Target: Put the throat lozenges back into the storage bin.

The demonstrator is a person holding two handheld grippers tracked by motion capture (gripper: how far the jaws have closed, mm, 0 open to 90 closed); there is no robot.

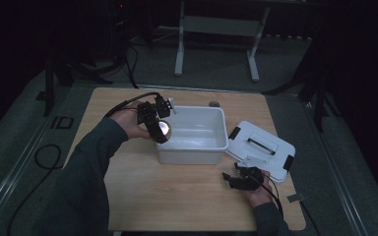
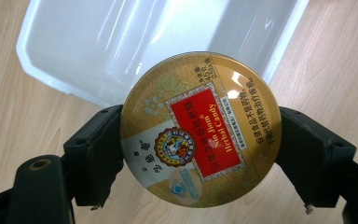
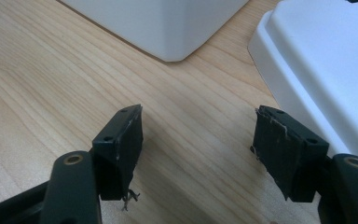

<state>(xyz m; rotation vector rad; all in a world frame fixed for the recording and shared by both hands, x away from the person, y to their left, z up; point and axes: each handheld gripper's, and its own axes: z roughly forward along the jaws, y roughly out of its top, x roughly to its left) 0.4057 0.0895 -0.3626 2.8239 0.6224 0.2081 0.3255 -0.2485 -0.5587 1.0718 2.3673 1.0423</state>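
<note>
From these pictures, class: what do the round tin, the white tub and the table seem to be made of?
Round tin: probably metal, glossy gold print with bright glare spots.
White tub: likely plastic, smooth, slightly translucent, moulded rounded corners.
Table: wood or wood-look laminate, pale matt grain.

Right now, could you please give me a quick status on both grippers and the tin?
Left gripper shut on tin, above bin edge. Right gripper open, on table by lid. Nothing in the way.

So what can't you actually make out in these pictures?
- Candy tin, left gripper view: its underside faces away; the small print is too fine to read.
- White bin, high view: the left gripper covers its left rim.
- Small grey thing behind the bin, high view: too small and dim to identify.
- Lid, right gripper view: cut off by the frame edge.
</note>
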